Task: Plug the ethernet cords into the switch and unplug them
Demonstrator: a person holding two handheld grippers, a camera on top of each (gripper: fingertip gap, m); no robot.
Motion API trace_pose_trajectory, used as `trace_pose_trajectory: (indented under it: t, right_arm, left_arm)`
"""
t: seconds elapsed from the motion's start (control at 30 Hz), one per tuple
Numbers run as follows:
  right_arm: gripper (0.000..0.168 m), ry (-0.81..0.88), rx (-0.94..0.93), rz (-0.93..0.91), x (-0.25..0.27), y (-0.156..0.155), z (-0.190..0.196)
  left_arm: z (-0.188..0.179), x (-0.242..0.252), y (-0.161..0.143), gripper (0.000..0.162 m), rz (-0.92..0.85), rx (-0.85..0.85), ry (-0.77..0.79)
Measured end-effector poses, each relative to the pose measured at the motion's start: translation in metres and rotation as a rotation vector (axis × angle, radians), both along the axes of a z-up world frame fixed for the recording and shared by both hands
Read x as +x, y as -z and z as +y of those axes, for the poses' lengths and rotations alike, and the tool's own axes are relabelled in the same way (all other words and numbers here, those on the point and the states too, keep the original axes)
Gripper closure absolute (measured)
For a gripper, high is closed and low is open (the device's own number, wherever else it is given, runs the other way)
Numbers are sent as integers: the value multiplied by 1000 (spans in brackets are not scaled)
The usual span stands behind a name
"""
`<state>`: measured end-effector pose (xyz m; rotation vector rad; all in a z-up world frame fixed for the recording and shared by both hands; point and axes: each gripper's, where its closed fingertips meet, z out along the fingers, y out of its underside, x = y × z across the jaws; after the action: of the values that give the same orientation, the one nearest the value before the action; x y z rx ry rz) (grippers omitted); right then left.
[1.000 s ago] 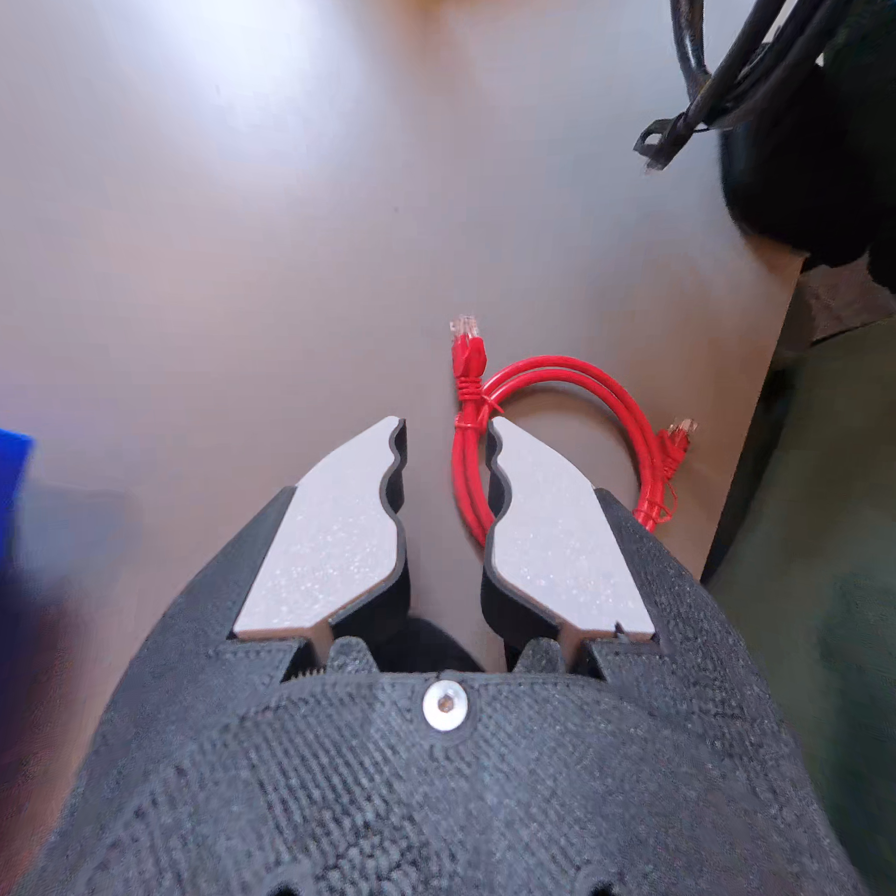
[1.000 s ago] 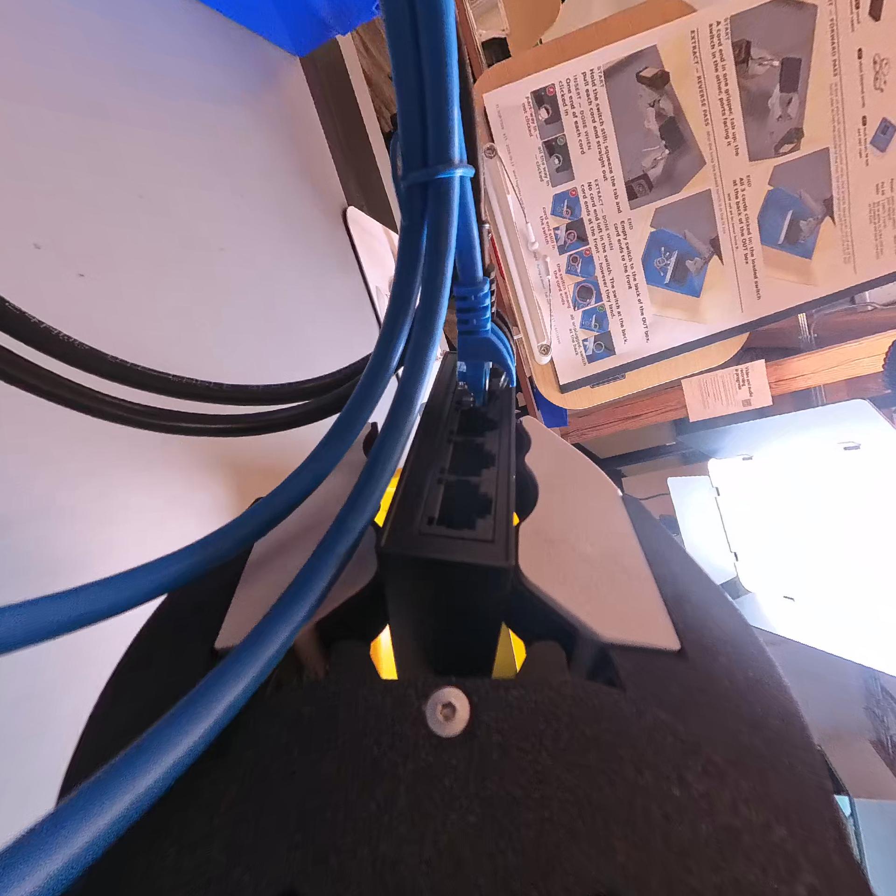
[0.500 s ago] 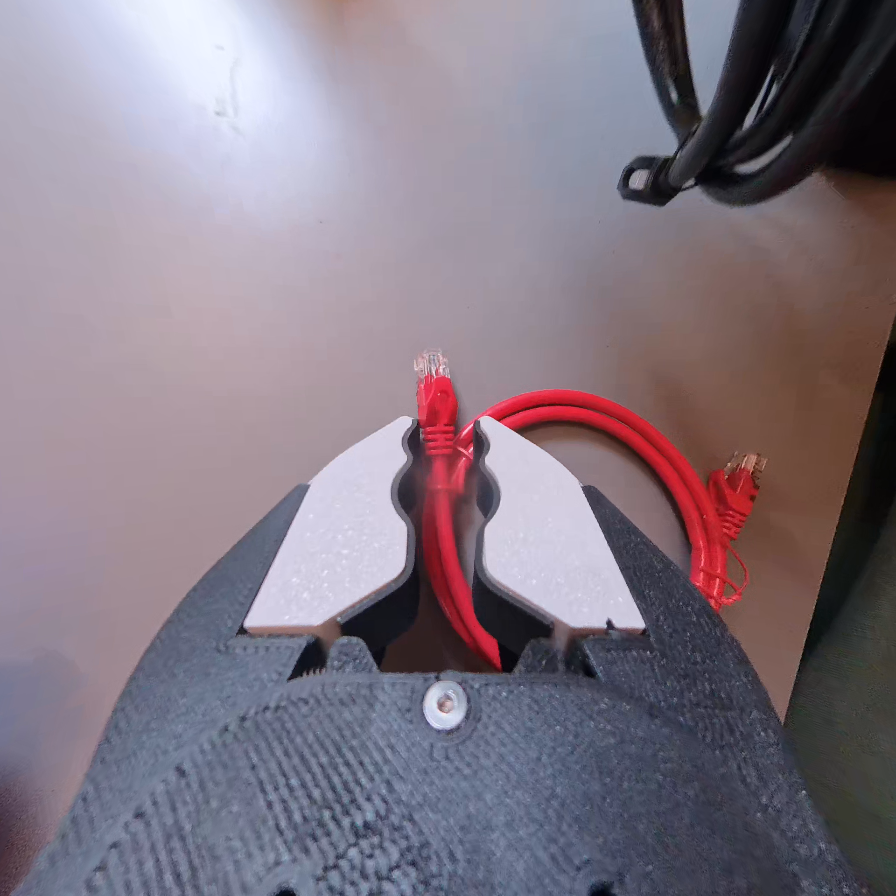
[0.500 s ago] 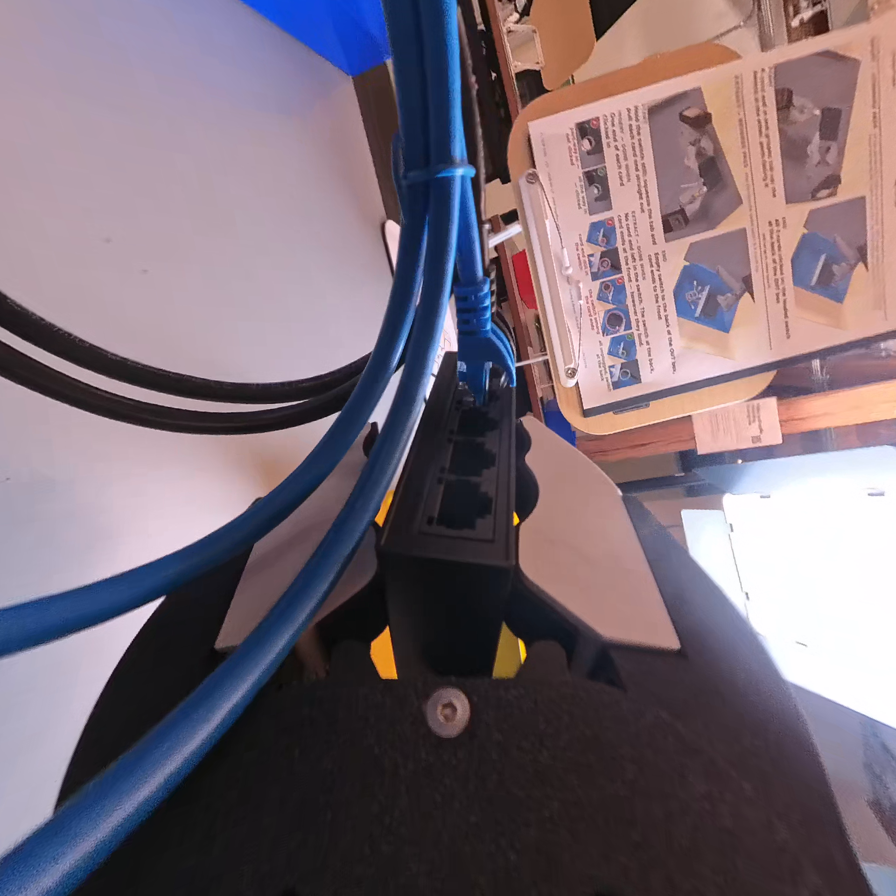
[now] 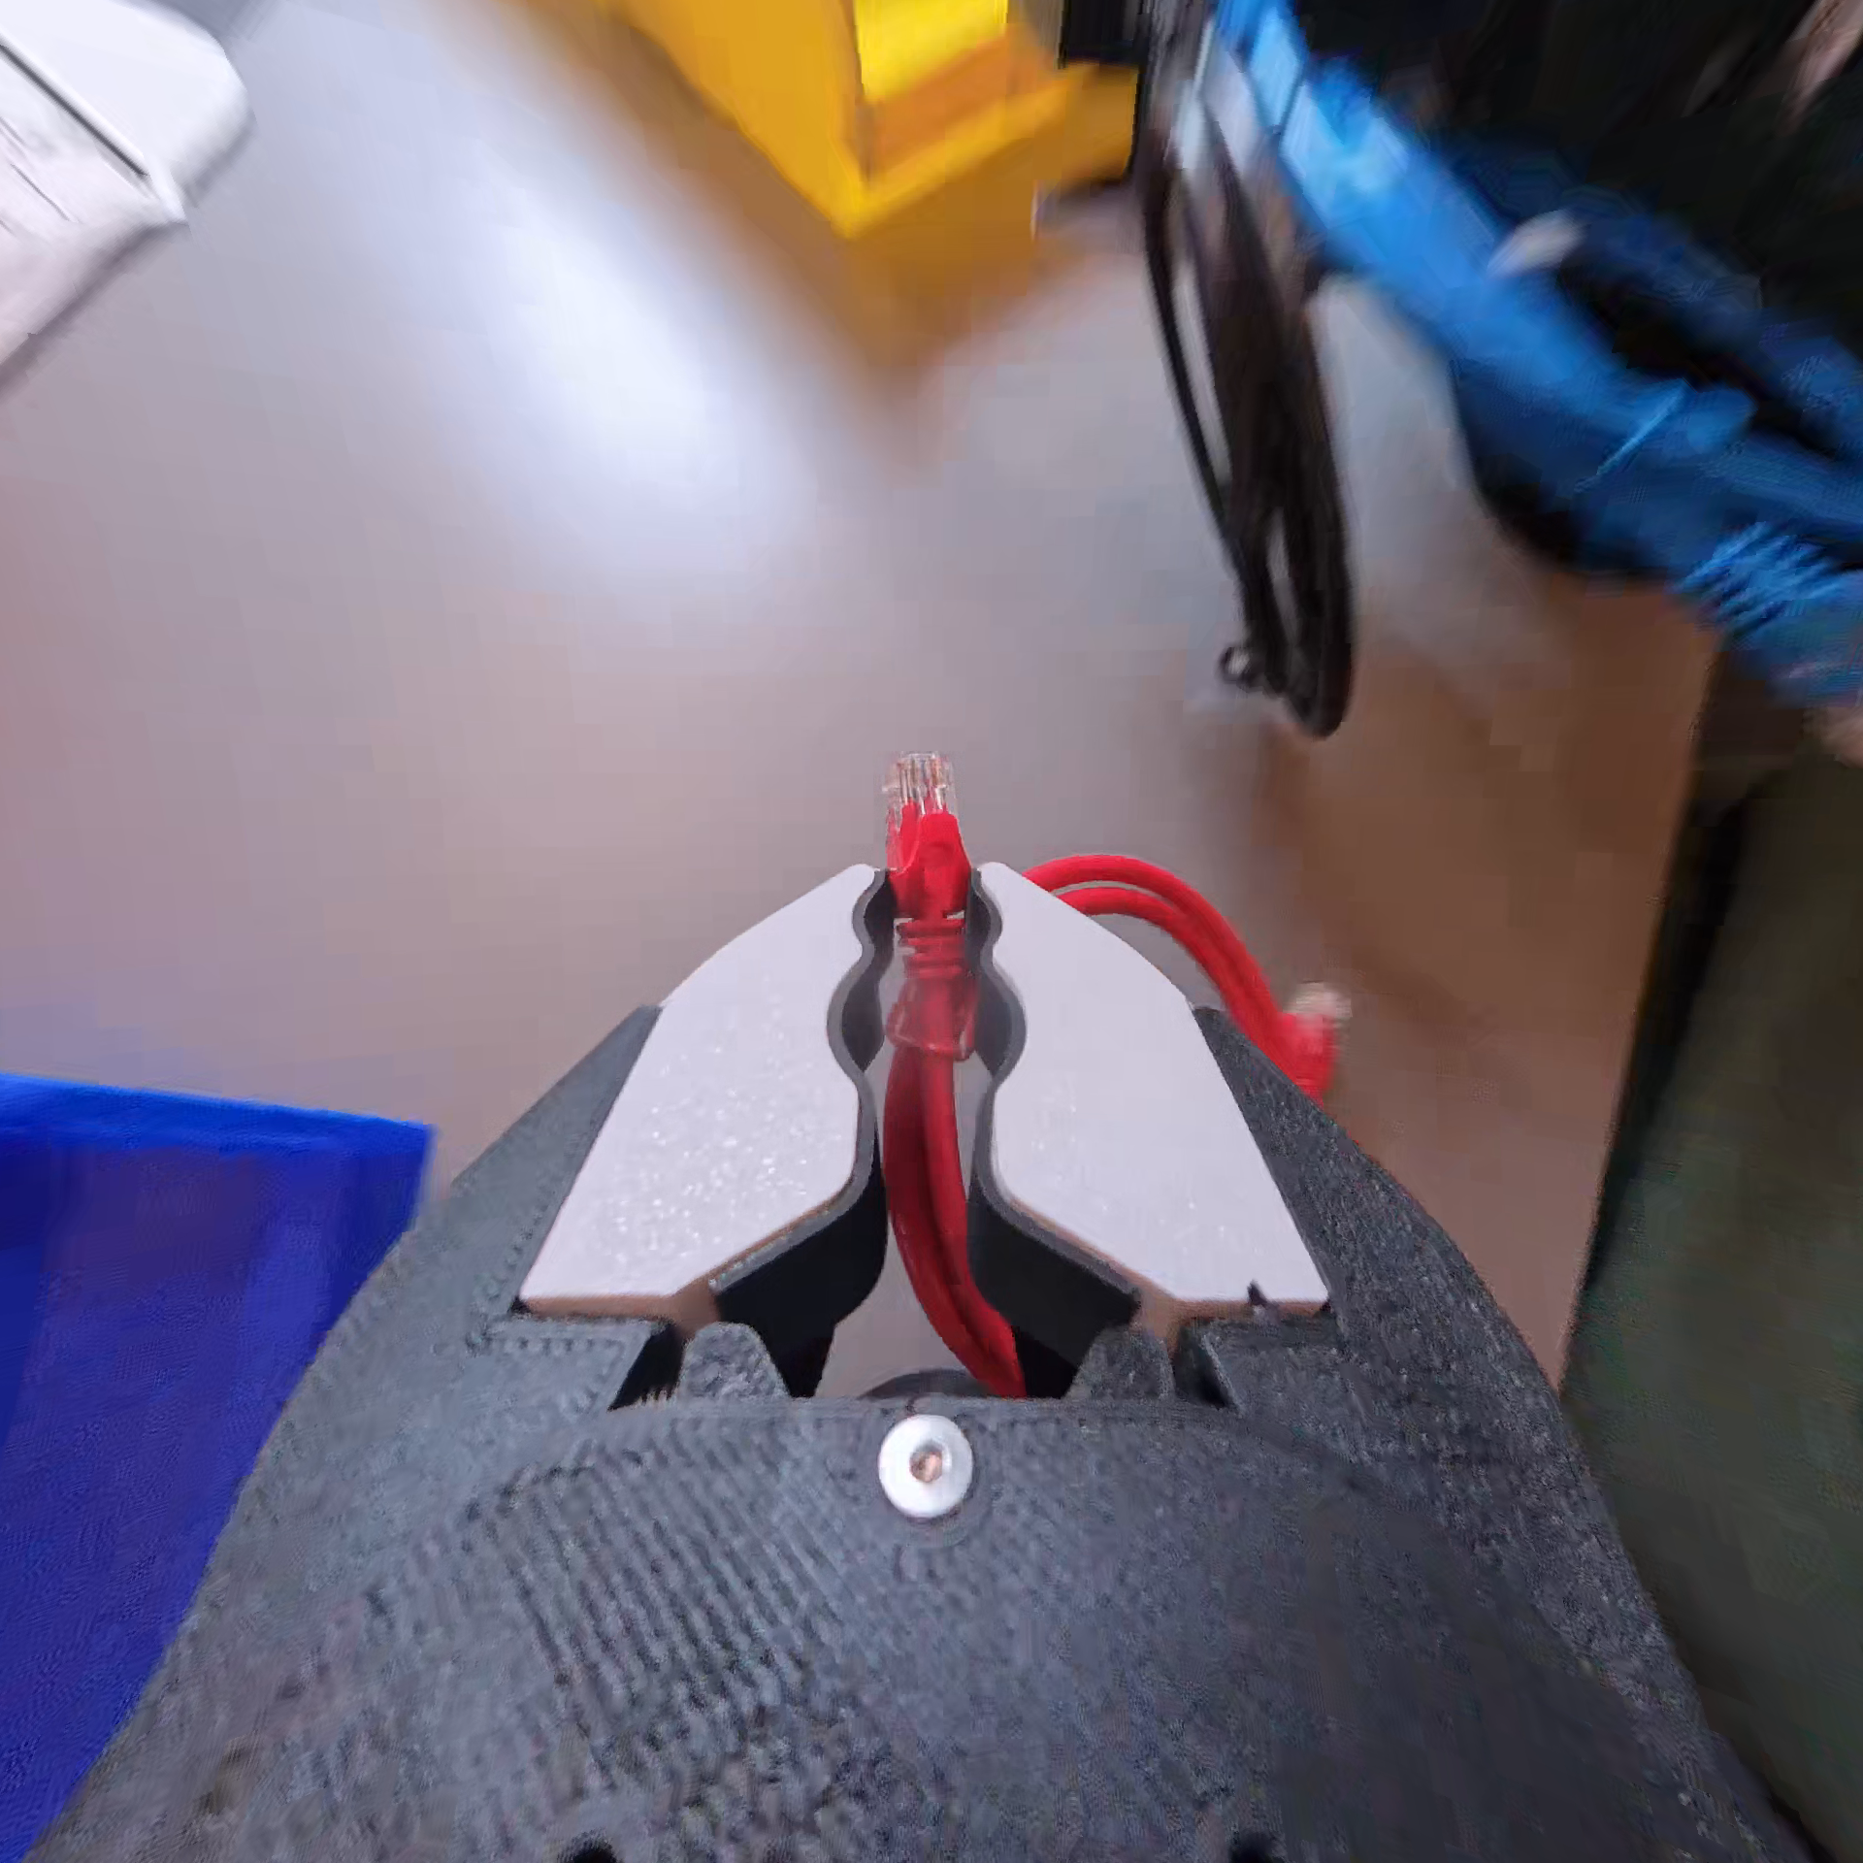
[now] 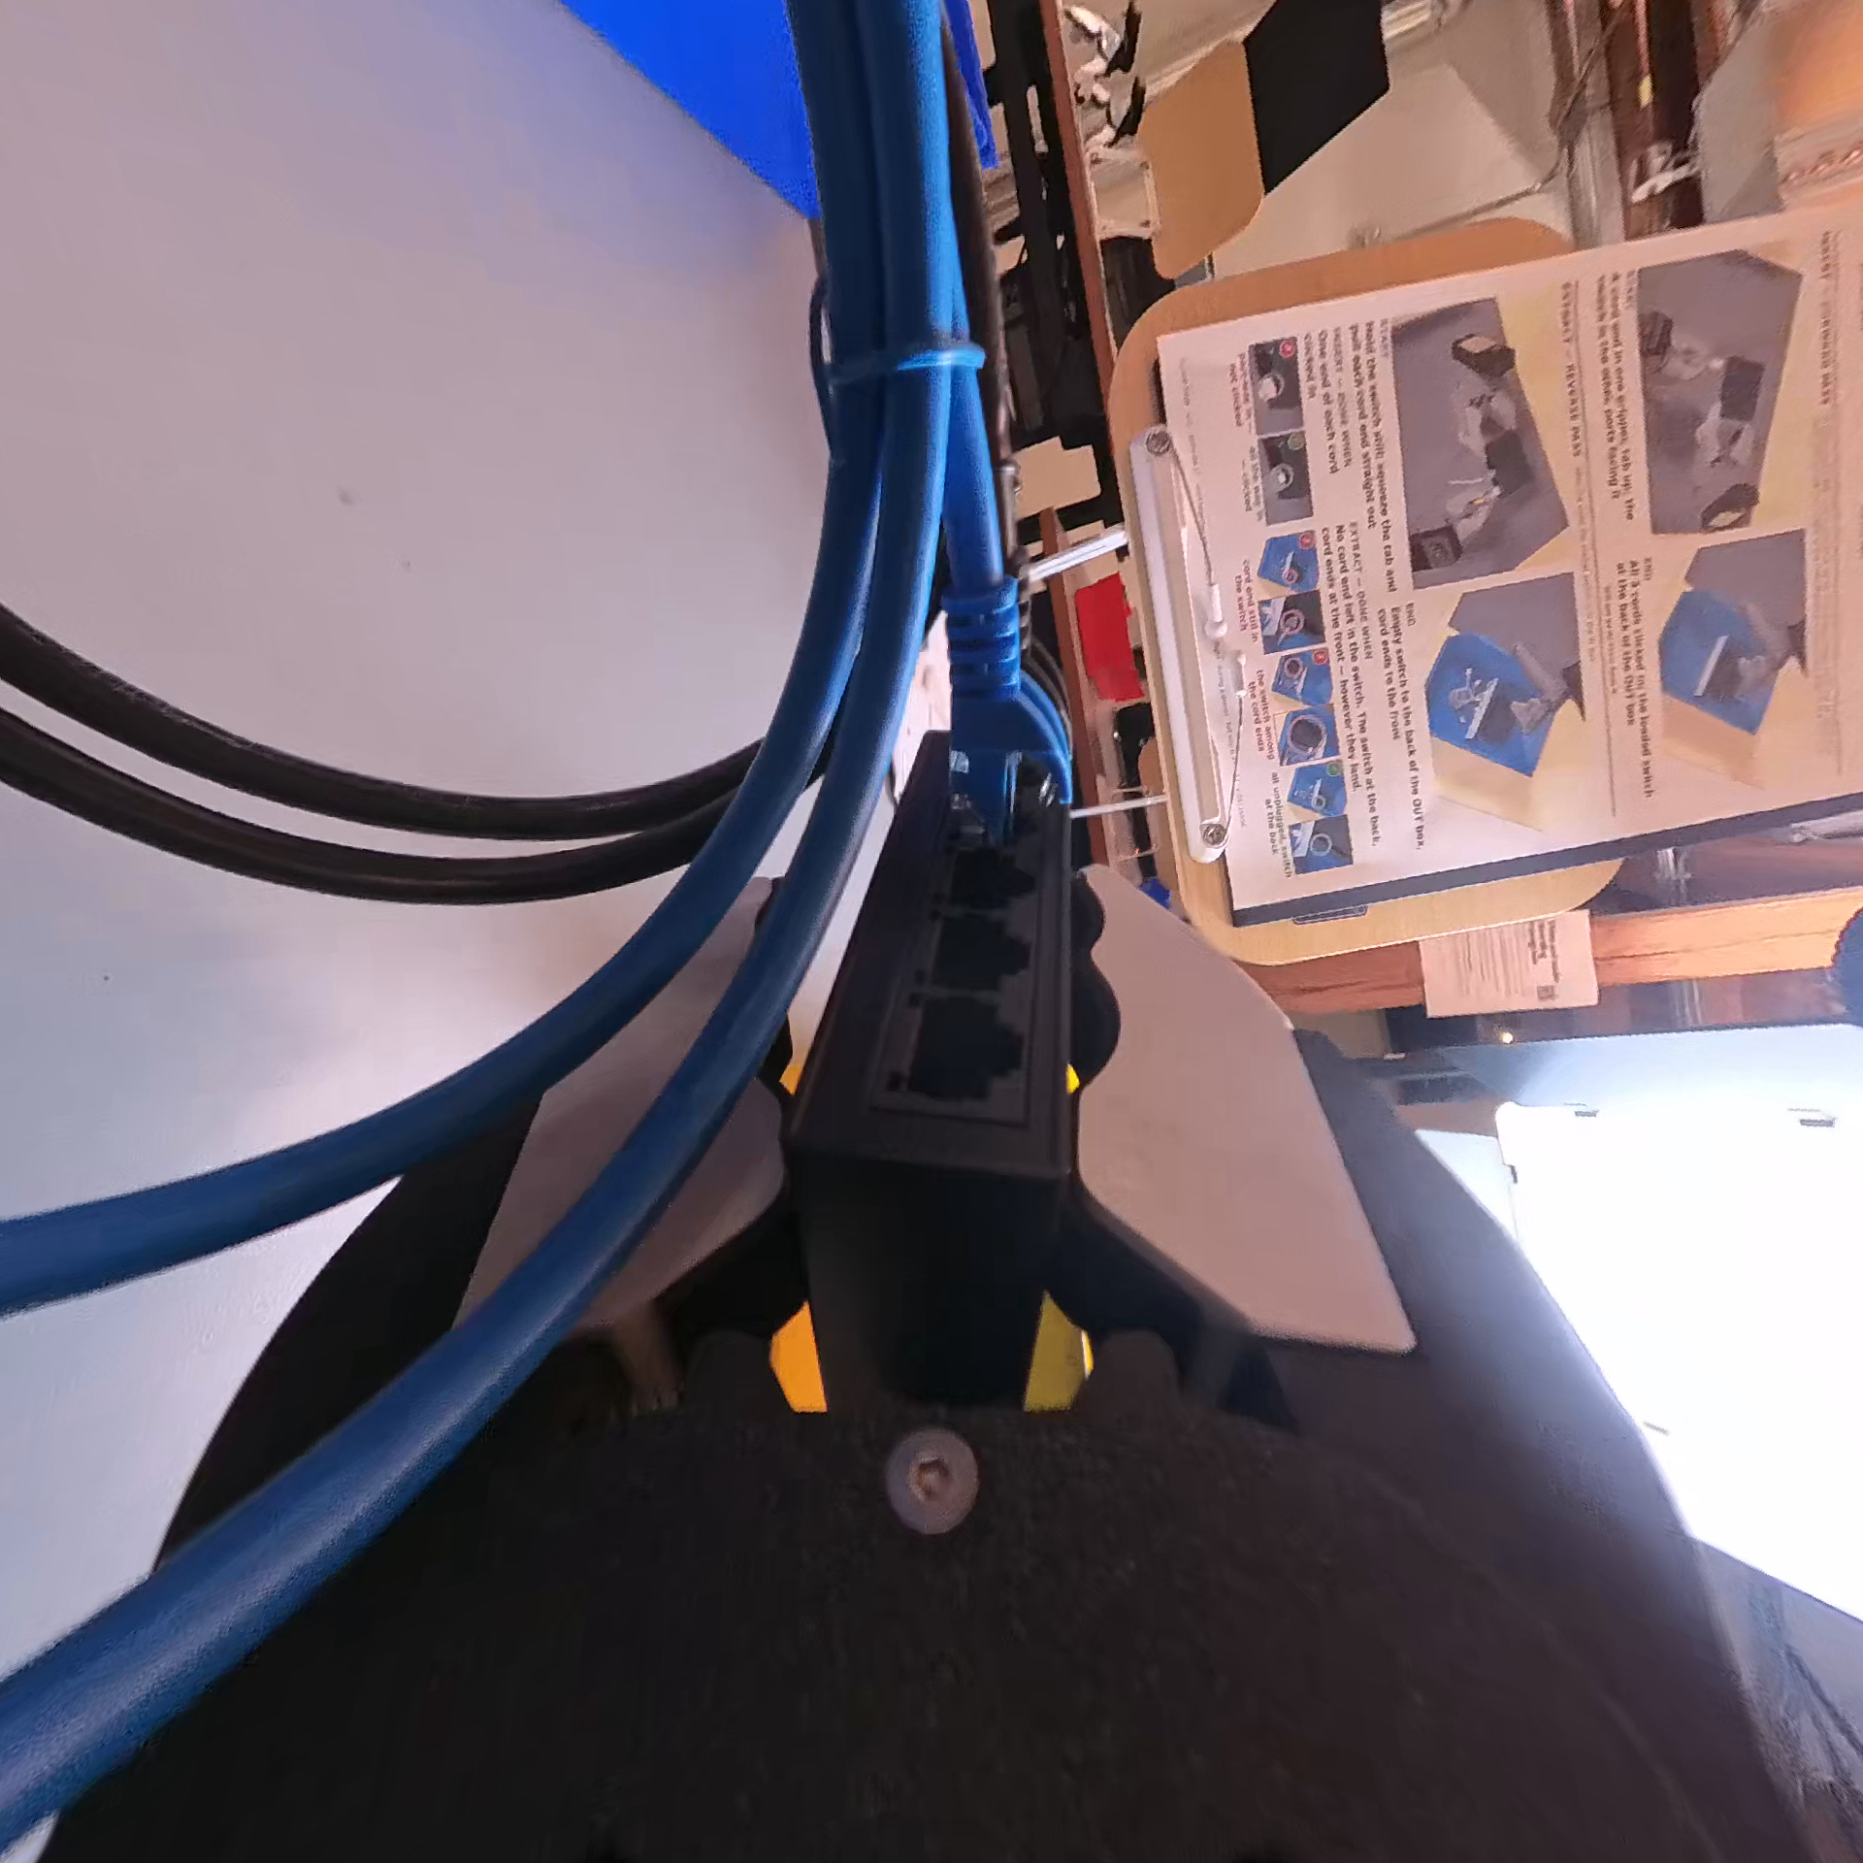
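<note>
In the left wrist view, the left gripper point(image 5: 929, 907) is clamped on the red cord point(image 5: 933, 1018) just behind its plug. The clear plug tip pokes out past the fingertips, pointing forward. The rest of the cord runs back between the fingers and also loops out to the right, where its second plug point(image 5: 1316, 1023) hangs beside the right finger. Below lies a grey table point(image 5: 454, 605). A blue bin point(image 5: 151, 1311) sits at lower left, a yellow box point(image 5: 907, 111) at the top, and blurred black cables point(image 5: 1270, 484) and a blue cord point(image 5: 1573, 383) at upper right.

In the right wrist view, the right gripper point(image 6: 933, 897) is closed on the black switch point(image 6: 938, 1089), ports facing up toward the camera. The blue cord point(image 6: 983, 645) is plugged into the farthest port; three nearer ports are empty. Its bundled loops drape over the left finger. Black cables point(image 6: 353, 806) cross the white table point(image 6: 353, 403). A clipboard with an instruction sheet point(image 6: 1462, 565) stands to the right.
</note>
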<state>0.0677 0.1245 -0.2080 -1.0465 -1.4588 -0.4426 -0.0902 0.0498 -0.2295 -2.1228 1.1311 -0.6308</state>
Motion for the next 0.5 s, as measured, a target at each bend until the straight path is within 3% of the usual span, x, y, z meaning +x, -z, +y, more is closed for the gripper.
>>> trace_pose_trajectory:
  t: [0.1, 0.2, 0.5]
  right_arm:
    - [116, -26, 41, -42, -8, 4, -2]
    - [116, -10, 39, -128, -19, 19, -2]
    - [115, 16, 63, -218, -39, 28, -15]
  left_arm:
    - [-9, 4, -69, 148, -90, 12, 91]
    - [-29, 38, -88, 148, -38, -17, 215]
    - [-15, 91, -11, 148, 116, -205, 217]
